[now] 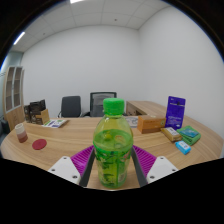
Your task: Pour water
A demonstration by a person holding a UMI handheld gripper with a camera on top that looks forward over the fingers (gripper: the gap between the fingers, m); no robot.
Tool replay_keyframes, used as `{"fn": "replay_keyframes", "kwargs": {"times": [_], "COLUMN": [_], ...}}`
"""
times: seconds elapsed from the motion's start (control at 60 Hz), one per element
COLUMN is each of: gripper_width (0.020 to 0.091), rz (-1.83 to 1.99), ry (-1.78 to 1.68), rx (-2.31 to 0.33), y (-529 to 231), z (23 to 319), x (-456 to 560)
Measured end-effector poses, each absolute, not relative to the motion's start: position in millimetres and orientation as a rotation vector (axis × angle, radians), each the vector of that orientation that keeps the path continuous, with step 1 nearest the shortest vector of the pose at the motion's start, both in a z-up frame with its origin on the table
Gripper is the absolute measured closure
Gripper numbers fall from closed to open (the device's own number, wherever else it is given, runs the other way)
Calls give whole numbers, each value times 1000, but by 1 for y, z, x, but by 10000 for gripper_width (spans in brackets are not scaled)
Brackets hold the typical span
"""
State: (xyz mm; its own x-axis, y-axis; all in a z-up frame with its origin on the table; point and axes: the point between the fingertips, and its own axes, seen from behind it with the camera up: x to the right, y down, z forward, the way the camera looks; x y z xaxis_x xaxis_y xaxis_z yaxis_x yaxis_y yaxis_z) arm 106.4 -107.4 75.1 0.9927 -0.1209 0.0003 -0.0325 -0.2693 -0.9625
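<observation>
My claw point(113, 170) sits nearest, its two fingers carrying purple pads point(83, 158) on their inner faces. Between them stands a clear plastic bottle point(113, 148) with a green cap point(114, 105) and green label, upright. Both pads appear to press on the bottle's sides, so I record the claw as clamped on the bottle. I cannot tell whether the bottle's base rests on the desk point(60, 148) or is lifted, since the base is hidden low between the fingers.

The cap is on. No tilt in the bottle. No cup, glass or other receiving vessel that I can identify anywhere on the desk.

Beyond the bottle, the light wooden desk curves away. To the left: a small dark red round item point(40, 144), then a stack of books or papers point(53, 123) and a dark upright object point(37, 110) farther back. To the right: a brown box point(151, 125) just behind the bottle, a tall blue-purple package point(175, 110) standing upright, and small teal cartons point(187, 136) nearer the desk's edge.

Farthest: two dark office chairs point(99, 103) against a plain white wall.

Status, by my judgement: grasp achieved, pour not begun. Left to do: cap off, find the target vessel, carry over, tilt.
</observation>
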Motion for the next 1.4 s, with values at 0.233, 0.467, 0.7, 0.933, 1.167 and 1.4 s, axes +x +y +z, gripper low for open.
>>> {"fn": "replay_keyframes", "kwargs": {"times": [0.233,0.467,0.7,0.933,1.167,1.4], "gripper_width": [619,796,796,797,799,796], "rz": [-83,-265,-408,-593,-905,-1322], "ry": [74,-112,-282,-678,-1178,-1611], "rx": [-1793,-1797,-1860,-1830,-1664,-1335], "y": [-87,-75,-59,-18,25,45], "z": [80,83,90,121,121,123], "x": [105,93,27,-117,-227,-262]}}
